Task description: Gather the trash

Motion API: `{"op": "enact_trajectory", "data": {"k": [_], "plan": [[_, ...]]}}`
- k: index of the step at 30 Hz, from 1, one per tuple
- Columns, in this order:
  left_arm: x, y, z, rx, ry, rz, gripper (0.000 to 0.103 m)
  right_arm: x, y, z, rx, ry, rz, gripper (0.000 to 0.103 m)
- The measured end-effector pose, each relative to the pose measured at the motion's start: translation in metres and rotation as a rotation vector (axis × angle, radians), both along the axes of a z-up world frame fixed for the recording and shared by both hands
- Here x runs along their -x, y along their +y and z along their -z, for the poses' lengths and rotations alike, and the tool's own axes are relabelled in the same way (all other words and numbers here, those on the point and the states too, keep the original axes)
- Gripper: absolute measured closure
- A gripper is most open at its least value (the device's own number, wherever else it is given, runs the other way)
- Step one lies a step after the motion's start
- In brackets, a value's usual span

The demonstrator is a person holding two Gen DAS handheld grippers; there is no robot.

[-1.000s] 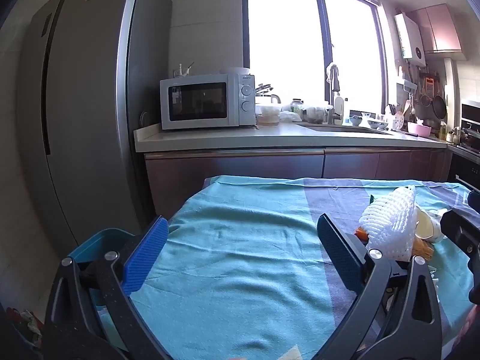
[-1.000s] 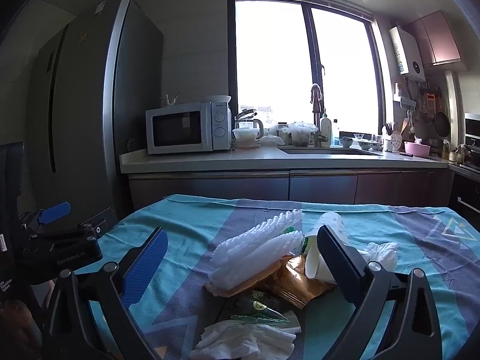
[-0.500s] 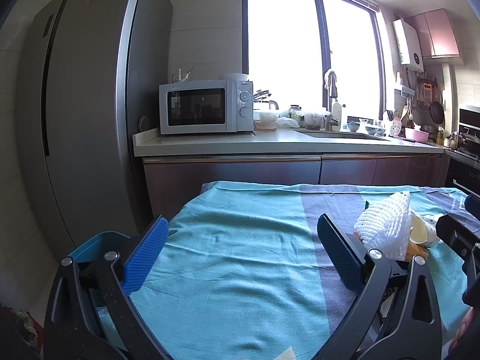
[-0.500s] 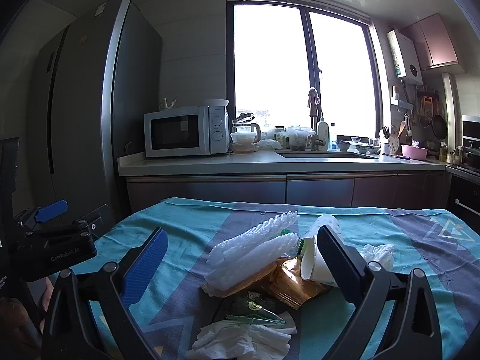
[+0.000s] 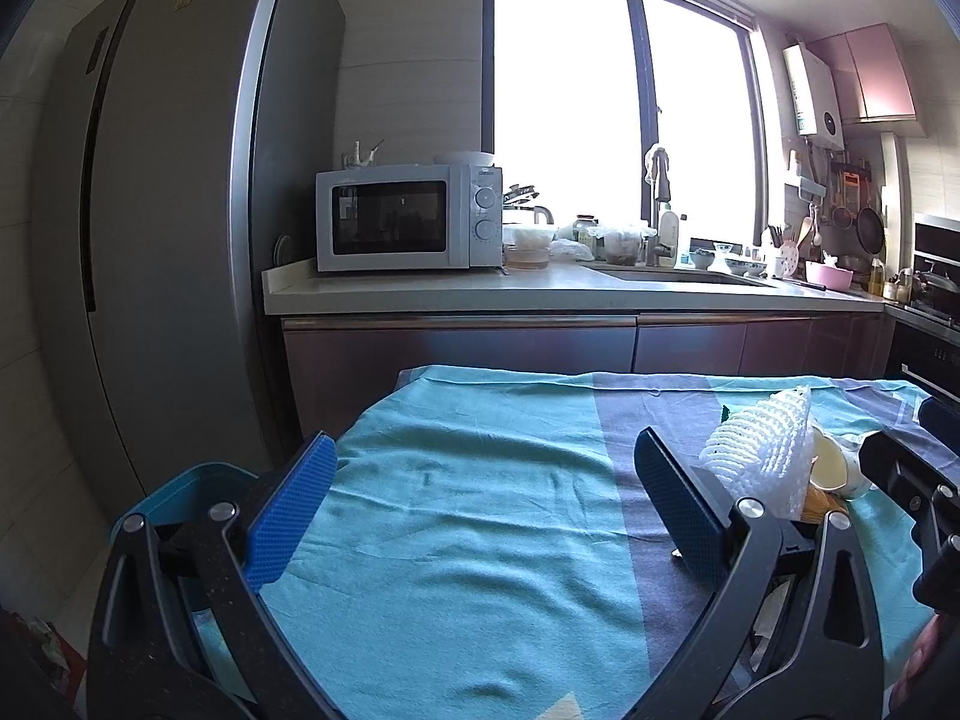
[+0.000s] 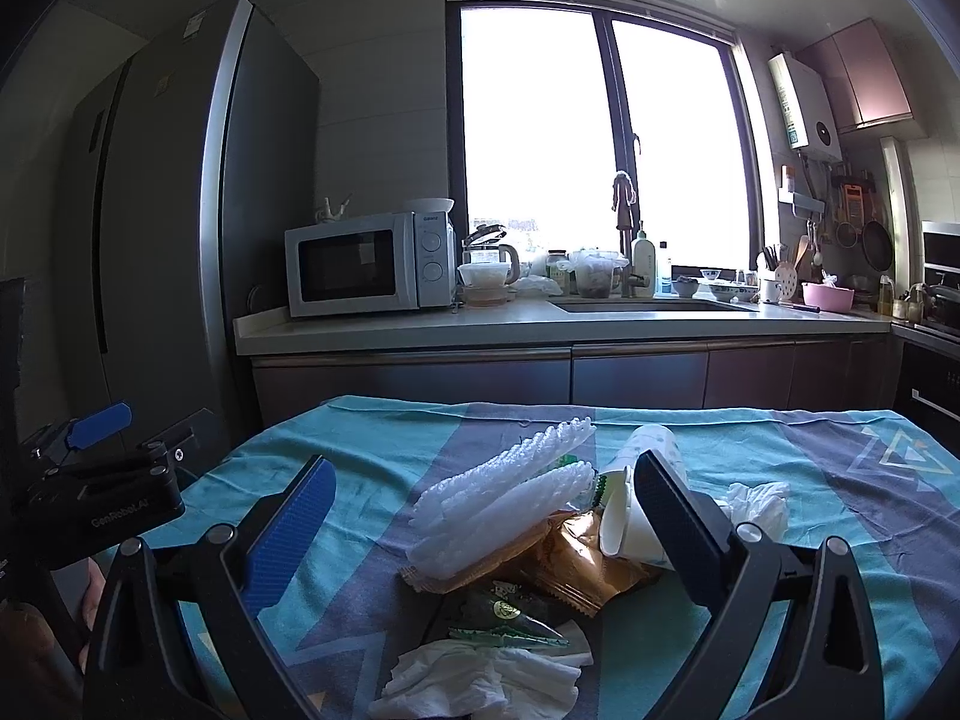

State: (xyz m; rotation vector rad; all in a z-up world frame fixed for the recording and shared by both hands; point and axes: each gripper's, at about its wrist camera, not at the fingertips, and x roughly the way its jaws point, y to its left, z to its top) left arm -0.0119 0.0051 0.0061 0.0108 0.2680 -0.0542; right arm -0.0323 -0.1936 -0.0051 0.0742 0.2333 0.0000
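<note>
Fingers of both the left gripper (image 5: 480, 510) and right gripper (image 6: 480, 525) spread wide, empty. Ahead of the right fingers, foam fruit netting (image 6: 504, 507), a paper cup (image 6: 630, 510), wrappers and tissues (image 6: 480, 681) lie uncollected on the tabletop (image 5: 480, 540). A blue bin (image 5: 174, 495) sits behind the left fingers. Nothing appears gathered yet.

Table, teal-grey cloth (image 6: 372, 456); trash pile (image 6: 528, 540) on cloth.

a tall grey fridge (image 5: 162, 228) stands at the left, beside a pale counter (image 5: 540, 294). a white microwave (image 5: 408, 219) sits on the counter, with a small bowl (image 6: 429, 204) on top of it. further right are a sink faucet (image 5: 657, 204) before the bright window (image 5: 612, 108) and a pink bowl (image 6: 828, 296).
</note>
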Motion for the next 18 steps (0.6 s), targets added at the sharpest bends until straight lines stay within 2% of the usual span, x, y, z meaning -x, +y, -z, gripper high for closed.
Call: {"op": "enact_trajectory", "data": {"k": [18], "plan": [[-0.0008, -0.0012, 0.0027, 0.008, 0.000, 0.004, 0.005, 0.0015, -0.0045, 0.0012, -0.013, 0.003, -0.001, 0.007]]}}
